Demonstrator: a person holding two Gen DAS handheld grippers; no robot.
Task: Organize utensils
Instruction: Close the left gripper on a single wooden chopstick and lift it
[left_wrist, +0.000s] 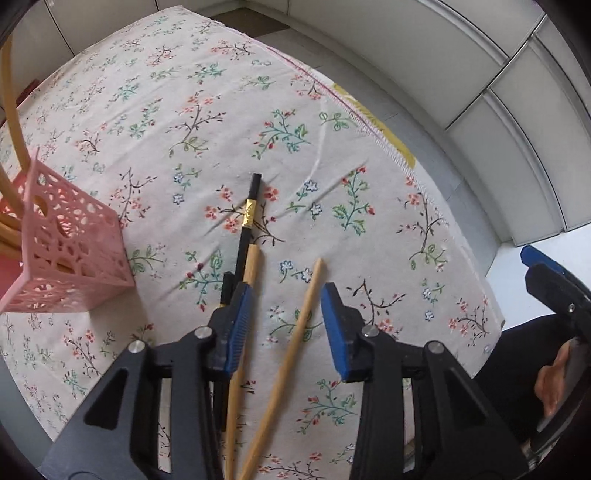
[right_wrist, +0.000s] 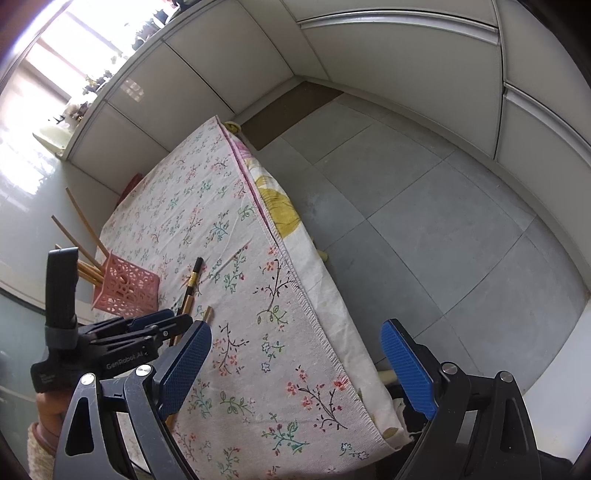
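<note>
Three loose chopsticks lay on the flowered tablecloth (left_wrist: 207, 110) in the lower middle of the left wrist view: a black chopstick (left_wrist: 248, 225) with a gold band, and two wooden ones. The left gripper (left_wrist: 286, 295) pointed steeply down over them with its blue pads apart. One wooden chopstick (left_wrist: 295, 339) lay in the gap between the pads, touched by neither. The other wooden chopstick (left_wrist: 243, 310) ran just beside the left-hand pad, and whether it touched that pad could not be told. The black chopstick passed behind that same pad.

At the left edge of that view stood a pink cut-out basket (left_wrist: 70, 251), tilted in the fisheye, with several wooden chopsticks (left_wrist: 11, 122) leaning up out of it. It sat near the loose ones but apart from them.

In the right wrist view the right gripper (right_wrist: 295, 365) hung over the near edge of the tablecloth, its pads wide apart with nothing between them. The basket appeared at the middle left, and a hand (right_wrist: 48, 413) showed at the lower left.
</note>
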